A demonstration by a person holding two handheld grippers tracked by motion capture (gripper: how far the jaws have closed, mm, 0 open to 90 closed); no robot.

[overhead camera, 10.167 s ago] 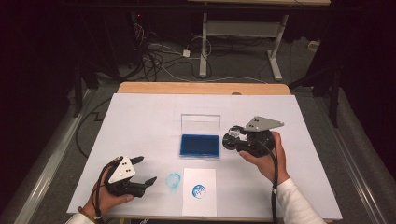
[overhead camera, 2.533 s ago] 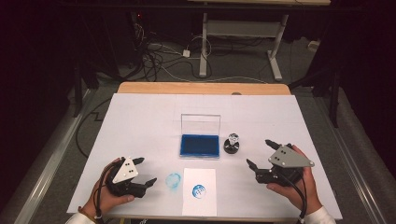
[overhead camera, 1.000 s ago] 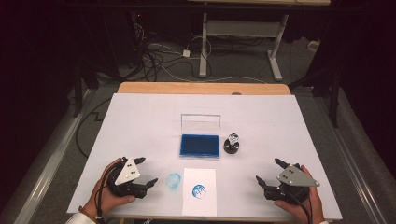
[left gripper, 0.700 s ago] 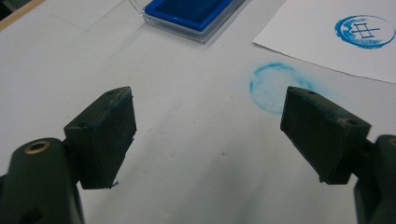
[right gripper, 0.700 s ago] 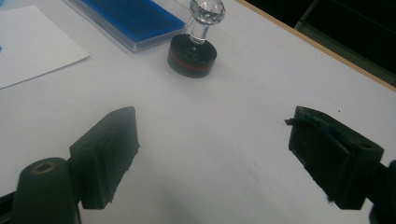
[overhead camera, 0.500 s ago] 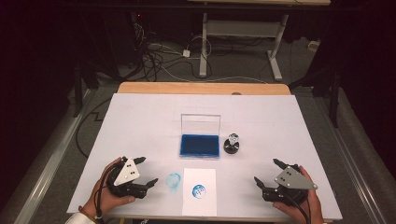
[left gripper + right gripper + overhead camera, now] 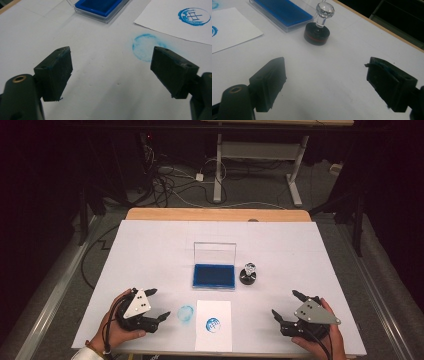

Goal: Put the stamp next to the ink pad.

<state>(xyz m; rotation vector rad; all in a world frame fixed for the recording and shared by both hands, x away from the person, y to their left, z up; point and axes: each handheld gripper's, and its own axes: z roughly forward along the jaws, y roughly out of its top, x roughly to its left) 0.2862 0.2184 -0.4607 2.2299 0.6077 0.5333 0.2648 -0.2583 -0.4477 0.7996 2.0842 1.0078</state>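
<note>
A blue ink pad (image 7: 214, 276) lies mid-table with its clear lid raised. Right of it stands a black stamp (image 7: 248, 275) with a crystal knob, upright and free. In front of the pad lies a white sheet (image 7: 213, 337) bearing a round blue print (image 7: 213, 324). A blue ring smudge (image 7: 185, 313) marks the table left of the sheet. My left gripper (image 7: 159, 303) rests open at the front left, its jaws wide just short of the smudge (image 7: 143, 46). My right gripper (image 7: 285, 303) is open at the front right, facing the stamp (image 7: 319, 30) from a distance.
The white table top (image 7: 150, 250) ends at a wooden strip (image 7: 215, 214) at the back. Beyond it are a dark floor, cables (image 7: 175, 185) and a desk frame (image 7: 255, 155). The front edge runs just under both hands.
Ten seconds ago my right gripper was at the stamp beside the pad; it has since drawn back to the front right, leaving the stamp standing. Over the last second nothing moves.
</note>
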